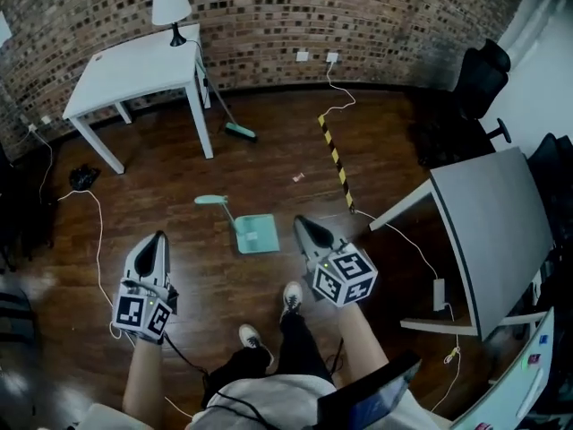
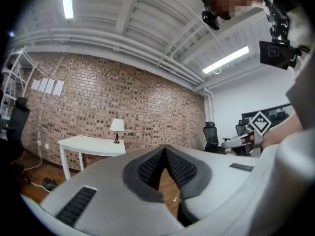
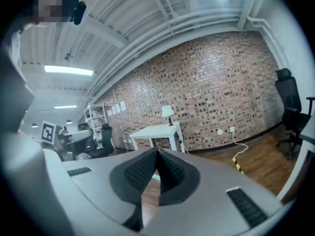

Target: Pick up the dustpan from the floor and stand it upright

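Note:
A mint-green dustpan (image 1: 254, 233) lies flat on the wooden floor, its long handle (image 1: 218, 204) running up and left from the pan. My left gripper (image 1: 159, 237) is held high to the left of it, jaws shut and empty. My right gripper (image 1: 304, 225) hovers just right of the pan in the head view, also shut with nothing in it. In the left gripper view the tips (image 2: 164, 149) meet and point level at the brick wall. The right gripper view shows the tips (image 3: 157, 153) together, with a sliver of green behind them.
A white table (image 1: 134, 68) with a lamp (image 1: 171, 7) stands by the brick wall, a broom (image 1: 235, 125) leaning at its leg. A grey desk (image 1: 497, 231), black office chairs (image 1: 474, 79), a yellow-black floor strip (image 1: 336, 161) and loose cables (image 1: 94, 231) surround the spot. My shoes (image 1: 269, 316) are just behind the dustpan.

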Tool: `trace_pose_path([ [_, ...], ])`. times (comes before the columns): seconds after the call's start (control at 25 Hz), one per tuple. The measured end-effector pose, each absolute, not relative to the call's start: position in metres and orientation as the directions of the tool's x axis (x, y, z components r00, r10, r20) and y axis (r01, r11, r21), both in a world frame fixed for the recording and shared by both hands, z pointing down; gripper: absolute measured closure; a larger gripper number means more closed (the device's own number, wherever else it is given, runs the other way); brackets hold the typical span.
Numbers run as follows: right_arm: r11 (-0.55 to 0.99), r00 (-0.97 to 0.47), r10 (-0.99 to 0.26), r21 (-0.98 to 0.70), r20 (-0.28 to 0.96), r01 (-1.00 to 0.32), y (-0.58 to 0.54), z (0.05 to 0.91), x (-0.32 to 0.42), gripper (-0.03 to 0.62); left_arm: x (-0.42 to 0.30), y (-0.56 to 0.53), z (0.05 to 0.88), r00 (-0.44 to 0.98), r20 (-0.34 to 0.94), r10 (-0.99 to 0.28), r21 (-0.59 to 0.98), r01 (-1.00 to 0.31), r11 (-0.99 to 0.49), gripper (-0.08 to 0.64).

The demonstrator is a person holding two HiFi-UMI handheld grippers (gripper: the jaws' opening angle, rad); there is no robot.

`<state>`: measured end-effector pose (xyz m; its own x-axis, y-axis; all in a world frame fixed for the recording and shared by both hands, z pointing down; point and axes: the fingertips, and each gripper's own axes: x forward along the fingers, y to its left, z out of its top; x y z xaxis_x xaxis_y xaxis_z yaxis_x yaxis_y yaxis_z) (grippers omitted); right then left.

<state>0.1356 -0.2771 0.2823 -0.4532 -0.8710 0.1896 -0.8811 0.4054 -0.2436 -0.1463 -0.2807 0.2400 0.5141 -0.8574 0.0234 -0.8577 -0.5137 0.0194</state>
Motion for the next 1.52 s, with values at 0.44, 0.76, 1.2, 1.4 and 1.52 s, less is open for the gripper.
trace_pose_path([
  [0.44, 0.502, -0.516, -0.857, -0.225, 0.005, -0.835, -0.195, 0.177, 0.148, 0.611, -0.11, -0.204, 0.193, 0.563, 0.051, -0.825, -0.034, -0.824, -0.565, 0.572],
  [0.76, 0.561, -0.56, -0.827, -0.114, -0.042, -0.82, -0.172, 0.136, 0.145, 0.611, -0.058, -0.176, 0.185, 0.56, 0.045, -0.827, -0.063, -0.825, -0.562, 0.569],
  [1.2, 0.523, -0.522, -0.852, -0.069, -0.037, -0.849, -0.185, 0.132, 0.155, 0.611, -0.068, -0.194, 0.159, 0.559, -0.024, -0.829, -0.074, -0.828, -0.557, 0.569],
  [1.4, 0.5, -0.503, -0.864, -0.076, 0.018, -0.863, -0.182, 0.139, 0.142, 0.614, -0.097, -0.191, 0.169, 0.557, 0.053, -0.829, -0.136, -0.818, -0.558, 0.56],
  [1.52, 0.451, -0.453, -0.891, -0.037, 0.043, -0.892, -0.173, 0.136, 0.141, 0.615, -0.111, -0.186, 0.171, 0.591, 0.055, -0.805, -0.109, -0.798, -0.593, 0.558],
])
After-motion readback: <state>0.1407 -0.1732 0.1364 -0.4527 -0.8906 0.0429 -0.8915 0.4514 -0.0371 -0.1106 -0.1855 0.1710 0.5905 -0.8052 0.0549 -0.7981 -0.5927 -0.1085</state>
